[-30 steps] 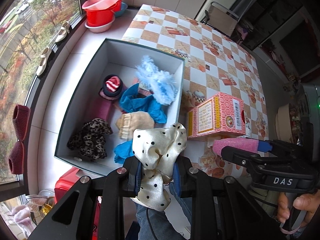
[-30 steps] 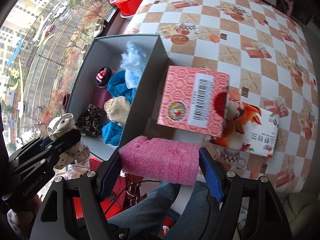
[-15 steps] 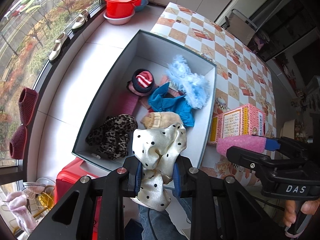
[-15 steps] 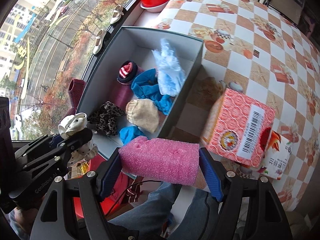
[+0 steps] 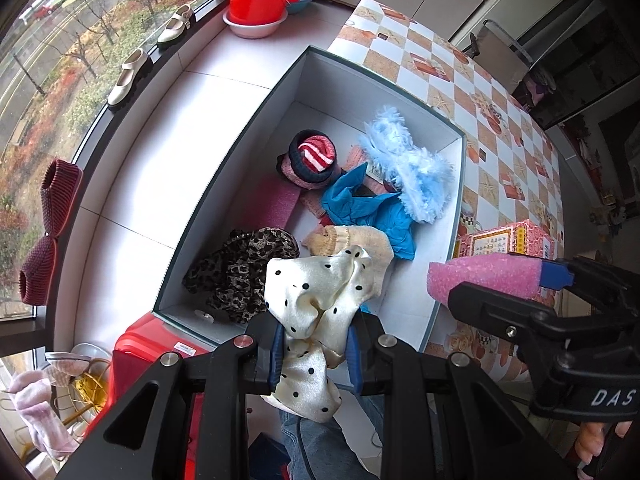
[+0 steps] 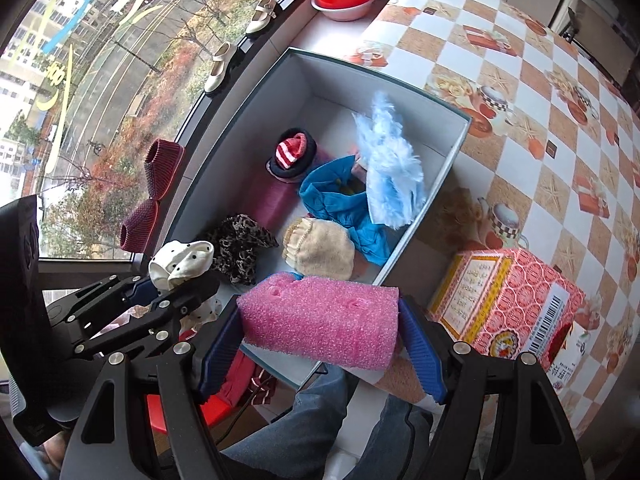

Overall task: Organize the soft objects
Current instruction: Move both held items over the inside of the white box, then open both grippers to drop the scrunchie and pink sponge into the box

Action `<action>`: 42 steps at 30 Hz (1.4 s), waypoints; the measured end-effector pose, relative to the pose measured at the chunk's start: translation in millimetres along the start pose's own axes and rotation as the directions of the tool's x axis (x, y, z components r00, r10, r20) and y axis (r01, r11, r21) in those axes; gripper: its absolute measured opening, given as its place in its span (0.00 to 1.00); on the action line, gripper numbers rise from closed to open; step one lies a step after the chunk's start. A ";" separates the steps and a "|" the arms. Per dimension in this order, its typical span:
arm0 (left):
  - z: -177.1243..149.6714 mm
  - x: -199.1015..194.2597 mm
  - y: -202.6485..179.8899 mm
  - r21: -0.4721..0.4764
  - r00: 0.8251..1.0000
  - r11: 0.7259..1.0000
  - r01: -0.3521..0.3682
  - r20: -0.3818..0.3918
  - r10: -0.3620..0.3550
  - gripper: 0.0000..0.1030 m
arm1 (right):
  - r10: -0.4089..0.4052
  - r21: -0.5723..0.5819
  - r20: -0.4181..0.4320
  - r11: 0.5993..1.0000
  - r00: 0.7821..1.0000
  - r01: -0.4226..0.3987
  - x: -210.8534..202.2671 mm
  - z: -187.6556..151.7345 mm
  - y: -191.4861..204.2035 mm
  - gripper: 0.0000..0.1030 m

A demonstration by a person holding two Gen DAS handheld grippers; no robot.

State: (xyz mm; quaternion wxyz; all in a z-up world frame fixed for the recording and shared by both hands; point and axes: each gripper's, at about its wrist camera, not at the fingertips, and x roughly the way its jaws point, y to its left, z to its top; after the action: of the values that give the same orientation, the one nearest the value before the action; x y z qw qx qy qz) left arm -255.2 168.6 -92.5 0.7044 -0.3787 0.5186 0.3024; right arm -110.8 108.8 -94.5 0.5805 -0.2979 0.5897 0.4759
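Left wrist view, left gripper [image 5: 314,354] pinching cream polka-dot cloth [image 5: 318,300] over near end of grey box [image 5: 256,116], right gripper [image 6: 320,342] clamping pink foam block [image 6: 320,316] above box's near wall, box holding leopard fabric [image 5: 240,268], blue cloth [image 5: 364,208], fluffy light-blue piece [image 5: 408,164], on checkered table [image 6: 540,92].

box [image 5: 248,184] sits at table [image 6: 560,128] edge, window side; tissue carton [image 6: 516,304] on table just right of box, near its front corner, apart from wall; stacked basins [image 5: 260,4] beyond box's far end; two shoes [image 5: 132,80] on sill left of box; slippers [image 5: 48,228] on sill nearer the front; in box: striped roll [image 5: 312,156] toward far end, fluffy piece [image 5: 404,164] against right wall, crumpled cloth [image 5: 364,208] between and before them, knit mitt [image 6: 320,248] before that, spotted-pattern scarf [image 5: 240,268] front left; left gripper [image 5: 314,352] over box's front wall clamps dotted cloth [image 5: 316,304]; right gripper [image 6: 320,344] at front right corner grips foam block [image 6: 320,320]
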 end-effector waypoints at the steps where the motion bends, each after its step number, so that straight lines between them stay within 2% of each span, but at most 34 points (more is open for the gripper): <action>1: 0.6 0.5 0.8 -0.003 1.000 1.000 -0.001 -0.002 0.001 0.27 | -0.001 -0.004 -0.003 1.000 1.000 0.001 1.3 1.3 1.2 0.74; 22: 14.5 25.3 0.4 -0.022 0.999 1.000 -0.011 -0.043 0.010 0.27 | -0.013 -0.019 -0.023 1.000 1.000 0.013 12.2 28.4 1.2 0.74; 23: 14.9 25.8 0.3 -0.023 0.999 1.000 -0.006 -0.042 0.005 0.30 | -0.014 -0.017 -0.022 1.000 1.000 0.014 12.4 30.4 0.8 0.74; 24: 15.3 25.7 -0.2 -0.022 0.999 1.000 0.003 -0.039 -0.004 0.38 | -0.015 -0.015 -0.019 1.000 1.000 0.015 12.8 33.0 0.1 0.74; 27: 16.2 22.8 -4.6 -0.002 1.000 1.000 0.002 -0.013 -0.002 0.75 | -0.012 -0.017 -0.005 1.000 1.000 0.012 11.2 39.1 -0.6 0.74; 28: 16.3 21.9 -6.7 0.009 1.000 1.000 -0.003 -0.011 0.003 0.79 | -0.008 -0.018 -0.001 1.000 1.000 0.008 10.4 40.6 -0.9 0.75; 29: 16.2 22.0 -8.6 0.020 1.000 1.000 -0.009 -0.018 0.010 0.79 | -0.004 -0.018 0.004 1.000 1.000 0.004 9.2 41.7 -1.5 0.75; 30: 16.4 24.0 -11.4 0.034 0.999 0.999 -0.028 -0.036 0.030 0.79 | 0.003 -0.018 0.008 1.000 1.000 -0.003 7.9 42.4 -1.9 0.80; 31: 16.5 25.0 -11.9 0.036 0.998 0.998 -0.044 -0.043 0.045 0.80 | 0.008 -0.018 0.013 1.000 1.000 -0.007 6.6 42.7 -2.4 0.87; 32: 16.4 24.8 -11.2 0.030 0.998 0.998 -0.054 -0.041 0.055 0.80 | 0.002 -0.018 0.021 1.000 1.000 -0.001 4.9 42.8 -2.8 0.98; 35: 15.8 19.9 -13.8 0.048 0.992 0.991 -0.123 -0.006 0.124 0.80 | 0.001 -0.028 0.044 1.000 0.999 0.001 -1.7 41.1 -4.8 0.99; 38: 14.9 3.2 -17.3 0.052 0.989 0.990 -0.130 0.075 0.126 0.80 | -0.008 -0.029 0.085 1.000 0.996 0.011 -14.5 37.5 -6.1 0.99; 40: 15.7 -12.0 -19.5 0.032 0.977 0.985 -0.170 0.134 0.164 0.80 | -0.017 -0.029 0.107 0.999 0.994 0.020 -23.3 34.9 -6.9 0.99; 42: 20.4 -19.6 -18.4 0.014 0.978 0.986 -0.164 0.130 0.161 0.80 | -0.021 -0.017 0.132 1.000 0.991 0.023 -34.5 30.9 -9.5 0.99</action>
State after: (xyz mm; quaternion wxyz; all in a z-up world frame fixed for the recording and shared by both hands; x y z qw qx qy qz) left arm -235.3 175.5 -66.1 0.7137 -0.3062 0.5051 0.3765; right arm -84.8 126.3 -59.2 0.6208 -0.2776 0.5422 0.4935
